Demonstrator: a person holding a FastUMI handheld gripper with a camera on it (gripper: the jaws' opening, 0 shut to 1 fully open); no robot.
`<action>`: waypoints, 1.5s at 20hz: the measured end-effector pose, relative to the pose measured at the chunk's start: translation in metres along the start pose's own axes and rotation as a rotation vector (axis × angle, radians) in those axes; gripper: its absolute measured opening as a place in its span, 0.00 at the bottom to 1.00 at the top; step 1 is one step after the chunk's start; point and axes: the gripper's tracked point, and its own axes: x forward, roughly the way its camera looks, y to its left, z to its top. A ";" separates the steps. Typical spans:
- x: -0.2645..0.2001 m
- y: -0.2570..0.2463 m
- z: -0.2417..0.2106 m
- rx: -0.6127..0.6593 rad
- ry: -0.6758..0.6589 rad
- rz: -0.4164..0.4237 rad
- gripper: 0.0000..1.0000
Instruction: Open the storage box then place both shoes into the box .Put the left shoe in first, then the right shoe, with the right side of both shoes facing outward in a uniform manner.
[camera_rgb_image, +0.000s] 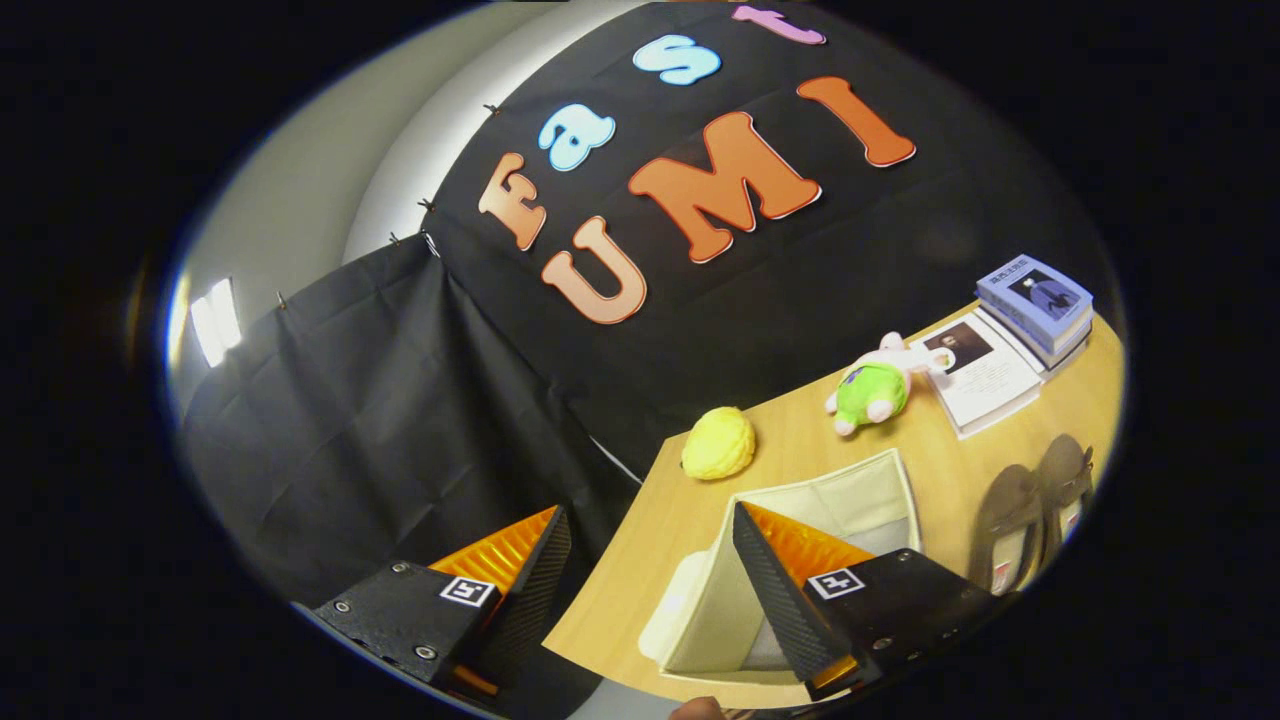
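A cream fabric storage box stands on the wooden table with its top open, and its lid lies beside it near the table's edge. Two brown shoes lie side by side on the table just right of the box. My gripper is held high and tilted, its fingers wide apart and open with nothing between them. The right finger hangs over the box's near wall. The left finger hangs off the table, over the black cloth.
A yellow plush ball and a green and white plush toy lie beyond the box. Further right are an open booklet and a stack of blue books. The table's left edge runs beneath my fingers.
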 end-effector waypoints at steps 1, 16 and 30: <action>-0.005 -0.013 0.001 -0.024 -0.007 -0.027 0.98; -0.071 -0.188 -0.034 -0.145 -0.024 -0.408 0.98; -0.073 -0.287 -0.104 -0.014 0.123 -0.598 0.70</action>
